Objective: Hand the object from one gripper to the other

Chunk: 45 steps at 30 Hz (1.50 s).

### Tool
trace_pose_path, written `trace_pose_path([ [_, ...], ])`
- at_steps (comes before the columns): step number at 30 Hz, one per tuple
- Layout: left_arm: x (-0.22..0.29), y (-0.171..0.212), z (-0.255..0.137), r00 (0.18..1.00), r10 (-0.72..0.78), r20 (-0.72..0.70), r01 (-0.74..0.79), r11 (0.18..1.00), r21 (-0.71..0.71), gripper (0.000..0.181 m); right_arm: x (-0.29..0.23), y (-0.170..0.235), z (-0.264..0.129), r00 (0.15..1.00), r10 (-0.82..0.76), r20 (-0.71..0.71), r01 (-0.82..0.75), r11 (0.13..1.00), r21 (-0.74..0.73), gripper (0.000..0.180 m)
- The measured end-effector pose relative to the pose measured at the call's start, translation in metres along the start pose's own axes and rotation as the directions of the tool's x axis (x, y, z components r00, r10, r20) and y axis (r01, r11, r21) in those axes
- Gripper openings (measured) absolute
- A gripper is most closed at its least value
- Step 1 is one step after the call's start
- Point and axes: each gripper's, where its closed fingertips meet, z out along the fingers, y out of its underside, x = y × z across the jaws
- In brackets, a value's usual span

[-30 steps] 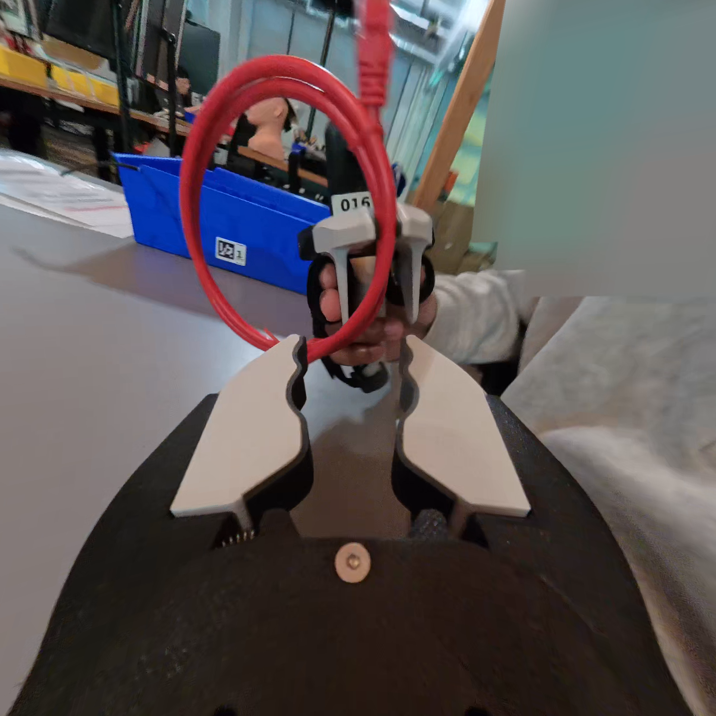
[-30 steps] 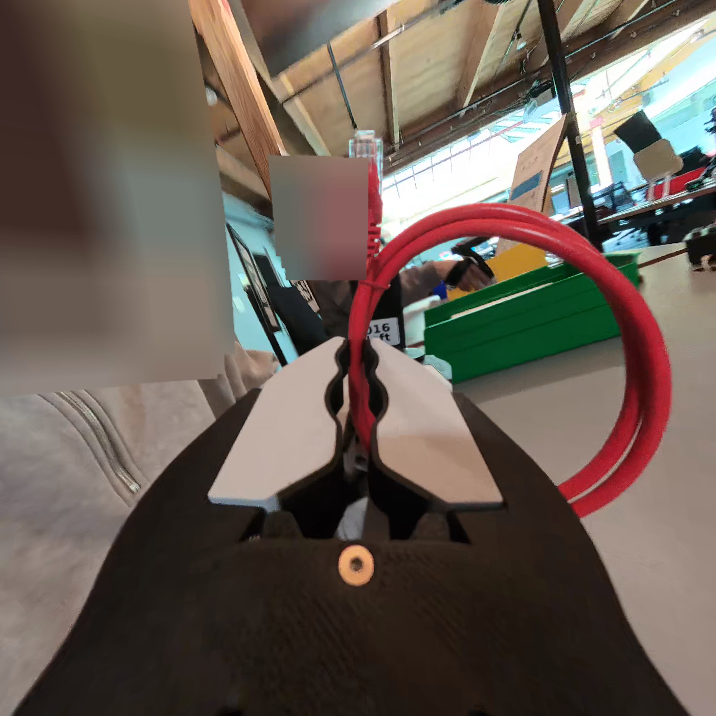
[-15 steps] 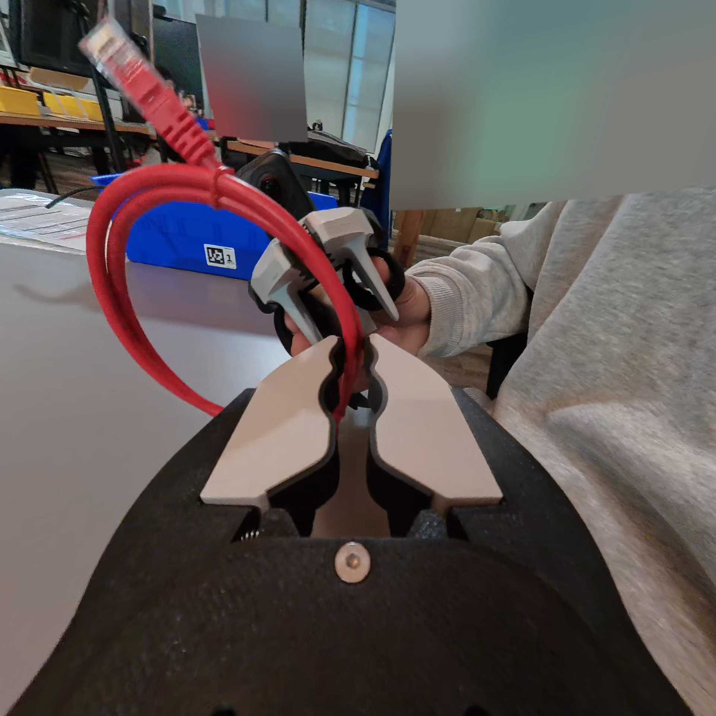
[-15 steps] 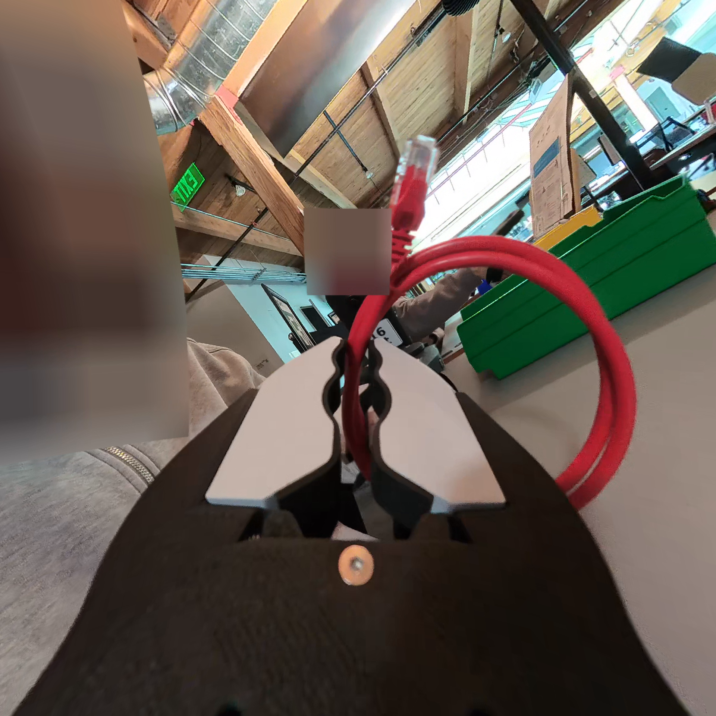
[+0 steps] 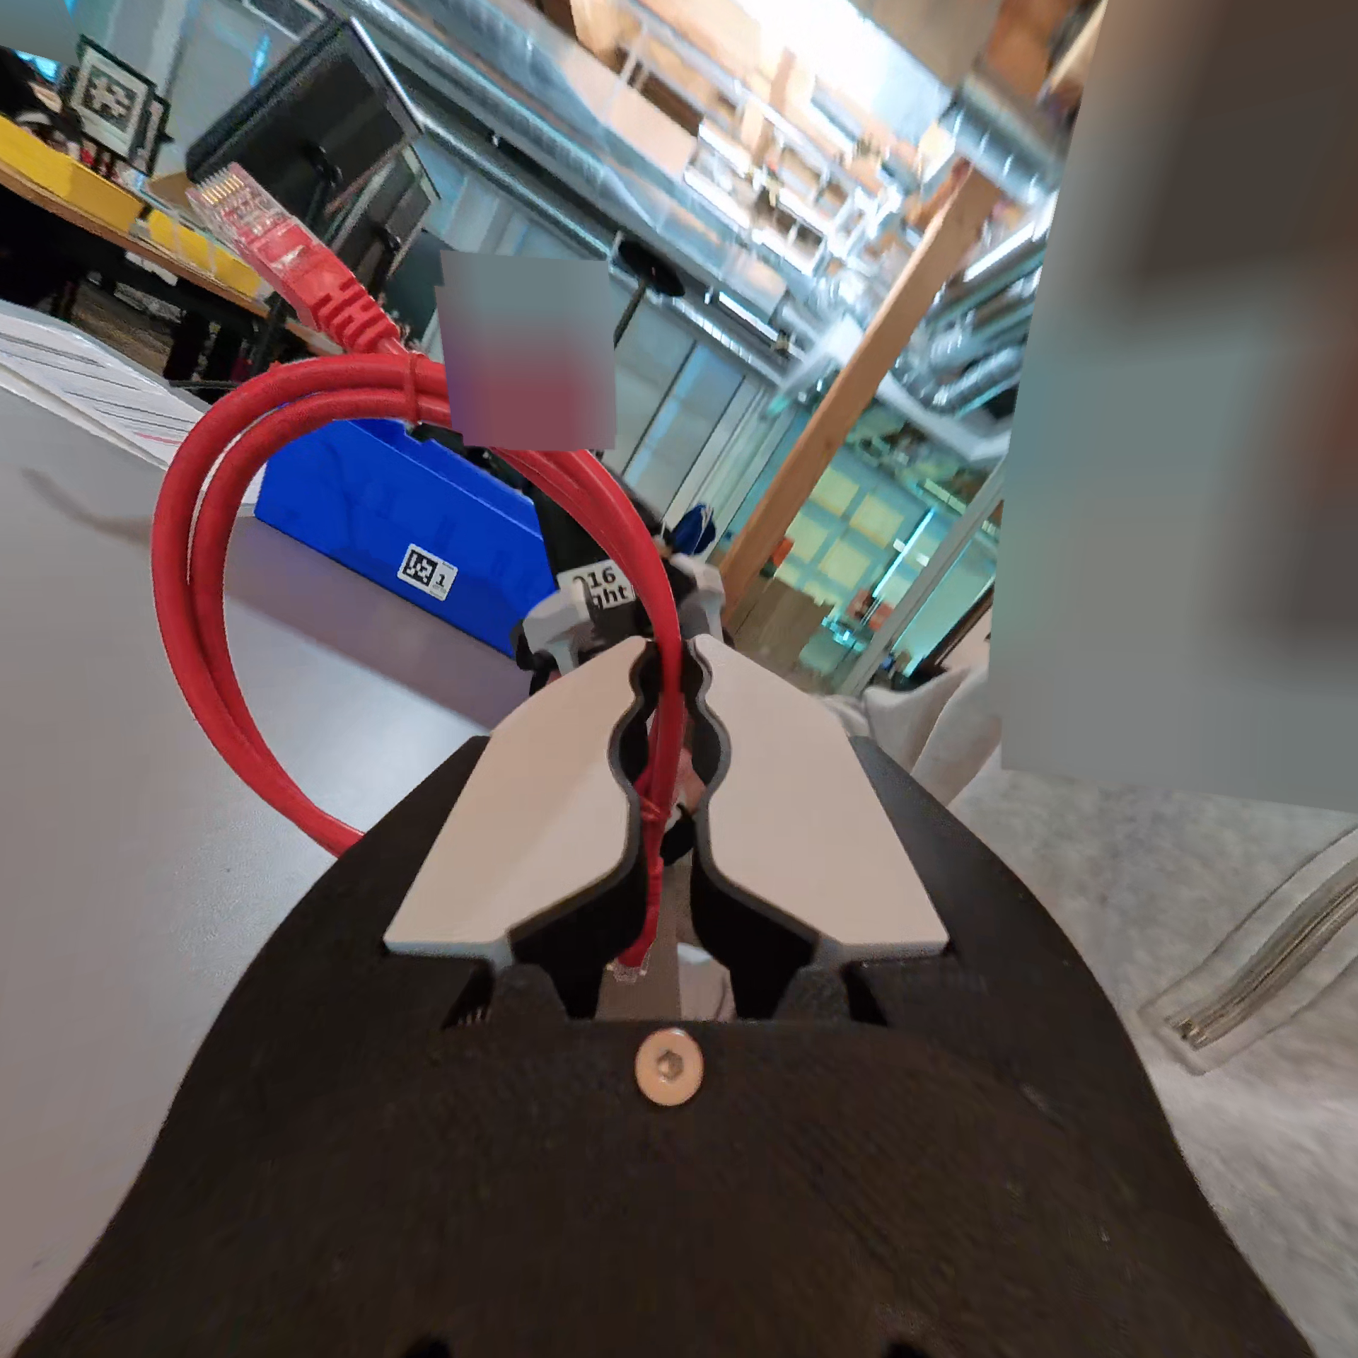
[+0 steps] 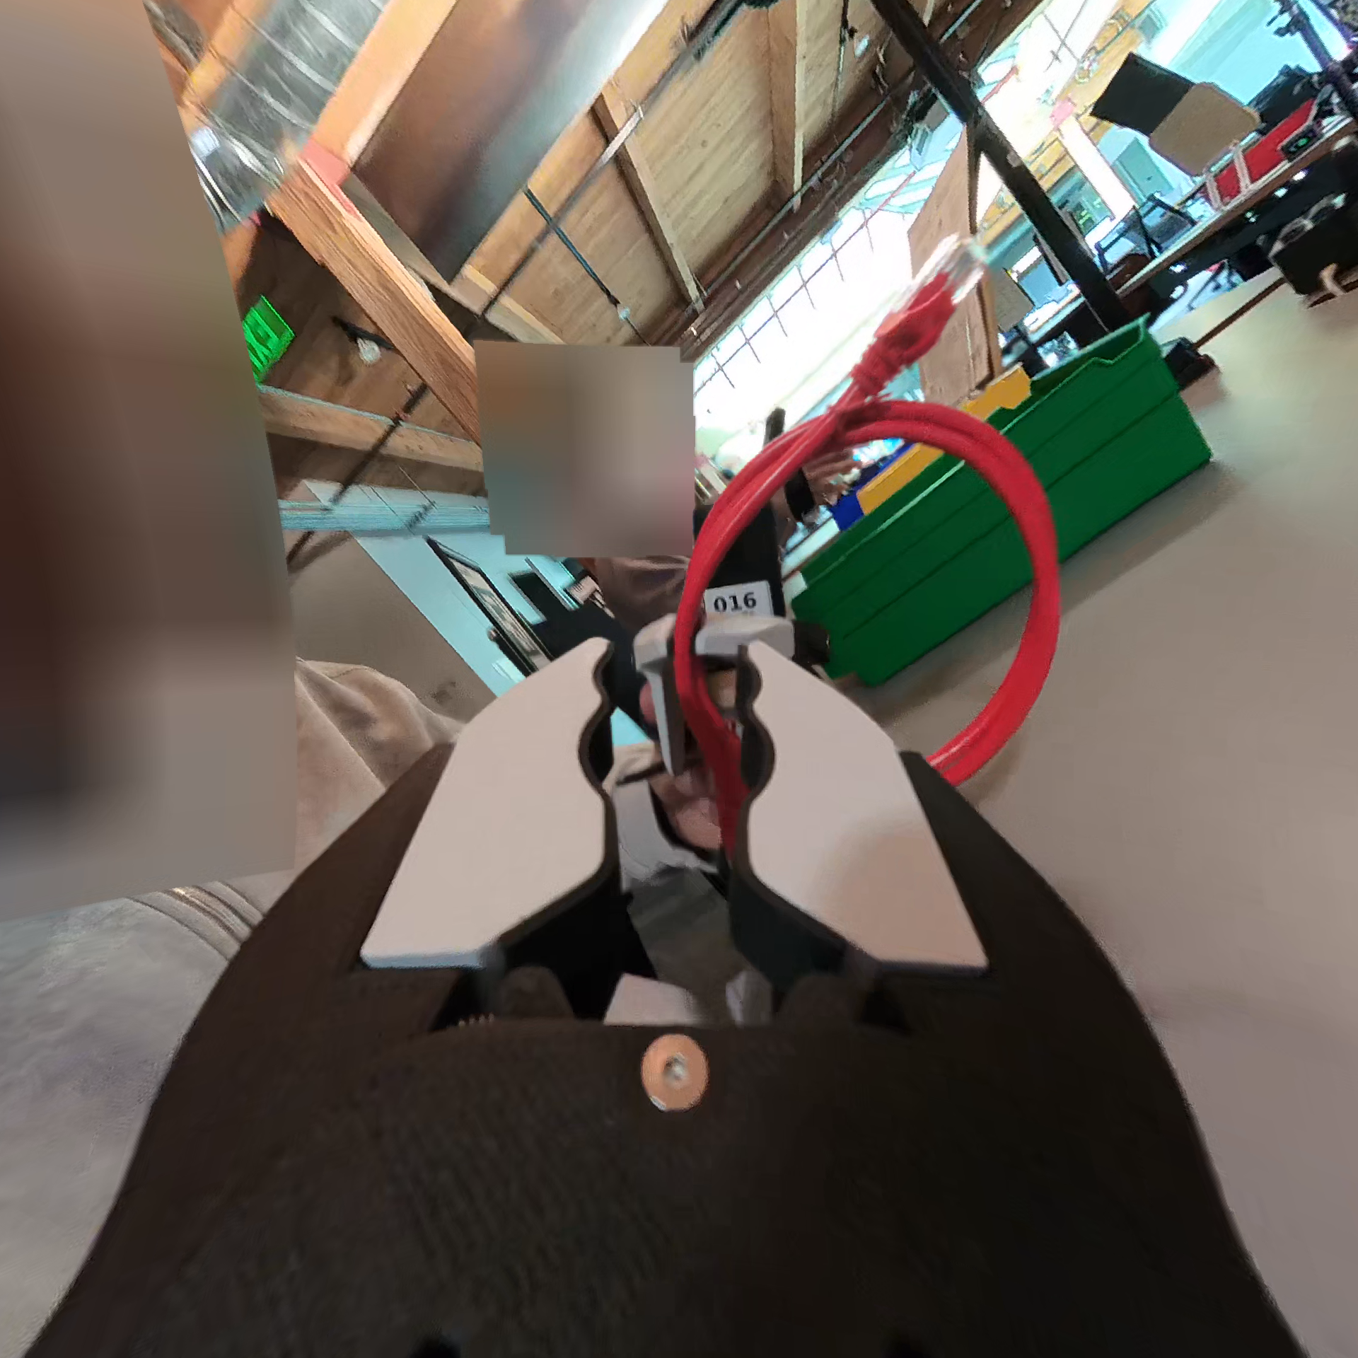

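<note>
A coiled red network cable (image 5: 191, 588) with clear plugs is held in the air above the grey table. My left gripper (image 5: 670, 650) is shut on the coil's right side, and one plug (image 5: 632, 955) hangs down between its fingers. The other plug (image 5: 279, 250) sticks up at the top left. My right gripper (image 6: 680, 654) is open. The cable (image 6: 1043, 588) passes through its gap close to the right finger. The left gripper's grey fingertips (image 6: 661, 661) show just beyond, pinching the coil. The right gripper (image 5: 588, 617) shows behind the cable in the left wrist view.
A blue bin (image 5: 411, 500) stands on the table (image 5: 110, 808) behind the coil, with papers (image 5: 88, 382) at the far left. A green bin (image 6: 992, 529) stands at the right. A person's grey zipped top (image 5: 1176, 955) is close on the near side. The grippers are tip to tip, or close to it.
The left gripper has closed onto the cable. The right gripper, shut on the cable before, has opened. Both grippers have tilted upward.
</note>
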Motion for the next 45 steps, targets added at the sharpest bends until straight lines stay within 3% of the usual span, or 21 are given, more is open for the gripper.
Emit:
trace_pose_path([
  [4, -0.006, -0.01, -0.007, 0.997, -0.078, -0.008, 0.079, 0.994, 0.071, 0.005, 0.004, 0.02, 0.005, 0.981, -0.188, -0.053, 0.178, 0.972, -0.155, 0.029],
  [8, -0.005, -0.009, -0.006, 0.997, -0.076, -0.011, 0.076, 0.995, 0.066, 0.005, 0.008, 0.043, 0.008, 0.903, -0.427, -0.056, 0.388, 0.864, -0.321, 0.028],
  [11, -0.002, -0.006, -0.003, 0.998, -0.064, -0.017, 0.065, 0.997, 0.05, 0.005, 0.009, 0.055, 0.012, 0.871, -0.489, -0.037, 0.441, 0.814, -0.379, 0.028],
  [20, 0.004, 0.001, 0.004, 0.998, -0.054, -0.027, 0.055, 0.998, 0.032, 0.005, 0.009, 0.06, 0.017, 0.874, -0.483, -0.05, 0.431, 0.821, -0.375, 0.028],
  [30, 0.005, 0.003, 0.008, 0.999, -0.05, -0.018, 0.05, 0.998, 0.043, 0.005, 0.007, 0.065, 0.019, 0.851, -0.523, -0.043, 0.462, 0.786, -0.411, 0.016],
  [37, -0.003, -0.007, 0.002, 0.998, -0.058, 0.018, 0.056, 0.994, 0.093, 0.034, 0.0, 0.049, 0.017, 0.885, -0.463, -0.045, 0.423, 0.841, -0.337, 0.015],
  [41, -0.011, -0.008, -0.002, 0.998, -0.012, 0.062, 0.007, 0.997, 0.073, 0.038, -0.013, 0.035, 0.014, 0.928, -0.373, -0.002, 0.361, 0.9, -0.242, 0.015],
  [45, -0.017, -0.005, -0.003, 0.99, 0.068, 0.125, -0.07, 0.998, 0.011, 0.039, -0.029, 0.019, 0.01, 0.978, -0.184, 0.1, 0.197, 0.971, -0.133, 0.015],
])
